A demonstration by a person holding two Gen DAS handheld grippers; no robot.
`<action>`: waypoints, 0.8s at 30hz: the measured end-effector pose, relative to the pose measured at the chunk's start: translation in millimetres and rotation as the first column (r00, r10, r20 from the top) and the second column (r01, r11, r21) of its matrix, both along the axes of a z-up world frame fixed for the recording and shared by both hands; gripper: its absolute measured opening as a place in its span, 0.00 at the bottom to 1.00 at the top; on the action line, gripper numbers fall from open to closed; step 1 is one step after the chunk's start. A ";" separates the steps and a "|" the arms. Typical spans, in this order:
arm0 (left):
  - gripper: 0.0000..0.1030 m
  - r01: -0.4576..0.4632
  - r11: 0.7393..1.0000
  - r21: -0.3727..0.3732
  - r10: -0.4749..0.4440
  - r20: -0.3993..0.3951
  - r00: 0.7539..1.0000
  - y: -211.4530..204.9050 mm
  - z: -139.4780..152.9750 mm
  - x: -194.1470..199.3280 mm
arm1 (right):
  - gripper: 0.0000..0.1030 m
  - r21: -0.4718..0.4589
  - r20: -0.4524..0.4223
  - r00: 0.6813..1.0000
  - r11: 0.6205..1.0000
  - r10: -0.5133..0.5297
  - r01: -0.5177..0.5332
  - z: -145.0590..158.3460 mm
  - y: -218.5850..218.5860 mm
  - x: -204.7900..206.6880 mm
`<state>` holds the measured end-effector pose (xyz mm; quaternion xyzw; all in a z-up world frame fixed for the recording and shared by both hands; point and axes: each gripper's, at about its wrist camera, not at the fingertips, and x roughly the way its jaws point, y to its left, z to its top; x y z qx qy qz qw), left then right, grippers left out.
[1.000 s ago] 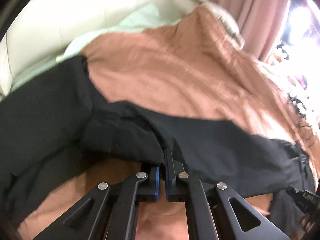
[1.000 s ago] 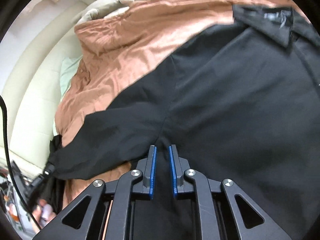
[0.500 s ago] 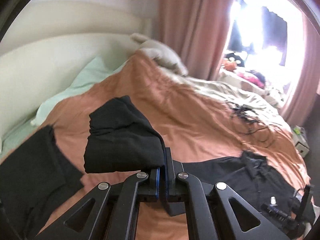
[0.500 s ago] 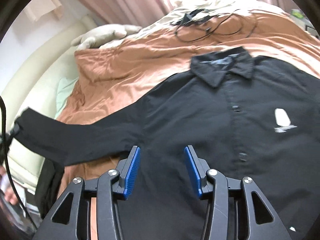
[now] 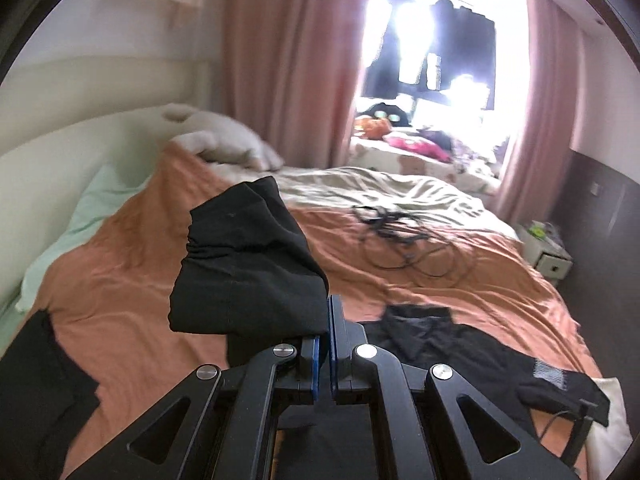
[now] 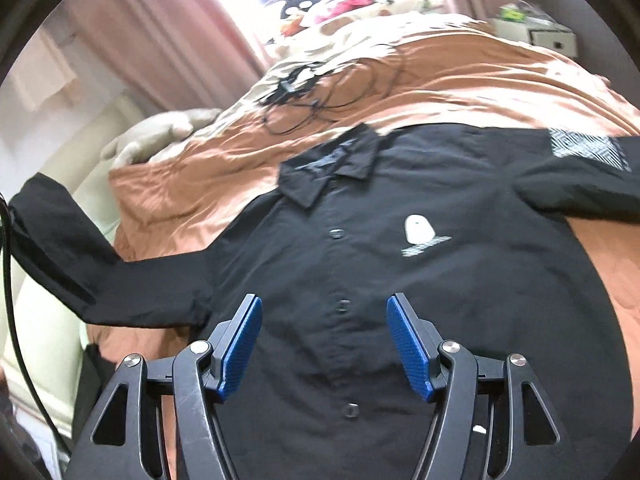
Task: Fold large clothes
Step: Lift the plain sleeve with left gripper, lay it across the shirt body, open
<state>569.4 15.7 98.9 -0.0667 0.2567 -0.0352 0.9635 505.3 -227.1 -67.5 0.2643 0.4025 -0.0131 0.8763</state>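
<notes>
Black button-up shirt (image 6: 400, 280) lies front-up, spread on the orange duvet (image 6: 460, 80) w/ collar at far side. Left gripper (image 5: 325, 344) is clamped tight on its sleeve cuff (image 5: 244, 264), lifted off the bed, prob. to fold it in across the body. Right gripper (image 6: 324, 344) is opening, nothing betw. its pads, above the near placket.

- left gripper (image 5: 325, 344): black linkage arms showing triangular cut-outs, silver round screw heads sitting at the pivots, blue pads lining the inner faces of the fingers (image 5: 314, 364)
- right gripper (image 6: 324, 344): same black frame, silver screws, ribbed blue pads (image 6: 408, 344) facing inward
- black cable (image 6: 16, 320) running down the left edge of the right wrist view
</notes>
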 end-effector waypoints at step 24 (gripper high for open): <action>0.65 0.470 0.872 -0.138 -0.489 -0.292 0.822 -233.0 -82.7 65.9 | 0.73 0.137 -0.064 0.981 0.973 -0.181 0.188 -33.8 -105.1 -1.7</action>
